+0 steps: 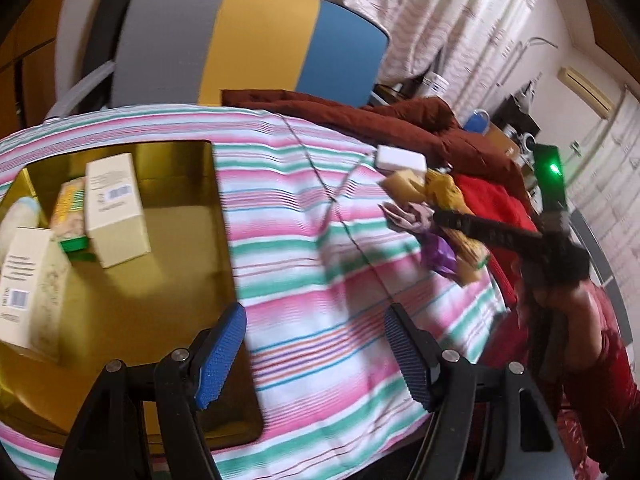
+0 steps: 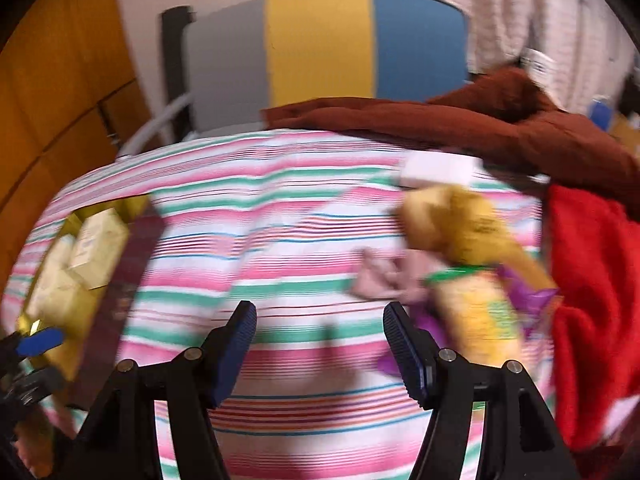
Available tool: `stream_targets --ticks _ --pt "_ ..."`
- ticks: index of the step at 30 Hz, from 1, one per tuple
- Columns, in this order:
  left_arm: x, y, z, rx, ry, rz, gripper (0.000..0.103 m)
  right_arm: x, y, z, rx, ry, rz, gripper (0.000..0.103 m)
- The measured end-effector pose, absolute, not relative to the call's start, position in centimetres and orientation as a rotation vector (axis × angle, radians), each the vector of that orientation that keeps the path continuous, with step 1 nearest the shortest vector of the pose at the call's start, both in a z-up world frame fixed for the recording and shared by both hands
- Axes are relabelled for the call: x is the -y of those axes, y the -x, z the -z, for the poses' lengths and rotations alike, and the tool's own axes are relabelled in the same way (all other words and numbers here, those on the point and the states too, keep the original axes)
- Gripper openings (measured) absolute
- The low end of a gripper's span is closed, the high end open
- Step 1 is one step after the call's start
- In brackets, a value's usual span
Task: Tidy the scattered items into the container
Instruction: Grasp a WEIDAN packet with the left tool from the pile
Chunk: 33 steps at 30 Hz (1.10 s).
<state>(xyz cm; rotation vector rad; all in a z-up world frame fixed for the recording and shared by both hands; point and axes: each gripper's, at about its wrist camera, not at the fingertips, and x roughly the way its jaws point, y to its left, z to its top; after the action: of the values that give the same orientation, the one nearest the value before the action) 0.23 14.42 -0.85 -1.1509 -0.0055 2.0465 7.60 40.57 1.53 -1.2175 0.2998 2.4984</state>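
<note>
Left wrist view: your left hand-held gripper (image 1: 316,354) hangs open w/ nothing between the pads, over the striped table (image 1: 304,248) at the tin's right edge. The gold tin (image 1: 180,240) already holds two cream boxes and a green-edged packet. The leftover pile sits far right: white box (image 1: 401,159), yellow sponge (image 1: 404,186), pink cloth (image 1: 408,218), yellow packet (image 1: 466,254), purple wrapper (image 1: 442,258). Your right hand-held gripper (image 1: 448,220) shows there as a dark bar over the pile; jaw state not readable from this side.

Right wrist view: blurred. Right hand-held gripper (image 2: 320,346) is open, empty, w/ the right pad just beside the yellow packet (image 2: 486,312) and purple wrapper (image 2: 530,298). Pink cloth (image 2: 380,284) lies just ahead, sponge (image 2: 424,216) and white box (image 2: 438,170) beyond. Tin (image 2: 80,264) is well left.

Handling, my guess: the packet is light, crinkly and slick, so pinch across its middle, not the sealed end. Cloth is limp; grab a bunched fold. Sponge squashes; take it across the flat sides.
</note>
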Motion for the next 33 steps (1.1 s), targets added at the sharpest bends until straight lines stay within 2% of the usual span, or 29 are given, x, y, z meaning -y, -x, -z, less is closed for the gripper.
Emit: stream_targets --ticks 8,15,18,20,23,25,27,29,30,33 --pt "-17.5 -1.8 1.3 -0.079 1.142 -1.98 0.073 -48.0 -8.7 1.0 -0.364 1.244 -2.265 0.067" --pt "-19.6 -1.9 2.2 -0.099 1.172 -1.932 0.073 -48.3 -8.6 2.2 -0.416 1.282 -2.294 0.053" --pt "-20.2 -1.9 2.6 -0.104 1.182 -1.929 0.073 -47.2 -8.2 2.1 -0.43 1.292 -2.392 0.05" --pt "-20.5 -1.8 2.8 -0.102 1.192 -1.926 0.073 -46.5 -7.9 2.1 -0.504 1.311 -2.49 0.05" --pt "-20.7 -1.7 3.2 -0.102 1.21 -1.923 0.073 -45.4 -7.2 2.5 -0.632 1.376 -2.607 0.053" --pt "-20.7 -1.6 3.4 -0.103 1.215 -1.93 0.073 -45.4 -7.4 1.9 -0.702 1.343 -2.65 0.063" --pt "-20.6 -1.4 3.6 -0.095 1.225 -1.931 0.073 -46.1 -8.0 1.3 -0.716 1.26 -2.634 0.068" --pt "-20.7 -1.2 3.8 -0.083 1.238 -1.925 0.073 -47.3 -8.8 1.2 -0.681 1.206 -2.537 0.068" --pt "-20.9 -1.0 4.0 -0.08 1.245 -1.923 0.073 -47.9 -9.0 1.6 -0.666 1.222 -2.473 0.067" --pt "-21.7 -0.7 4.2 -0.083 1.258 -1.914 0.073 -48.8 -9.1 3.2 -0.69 1.304 -2.36 0.054"
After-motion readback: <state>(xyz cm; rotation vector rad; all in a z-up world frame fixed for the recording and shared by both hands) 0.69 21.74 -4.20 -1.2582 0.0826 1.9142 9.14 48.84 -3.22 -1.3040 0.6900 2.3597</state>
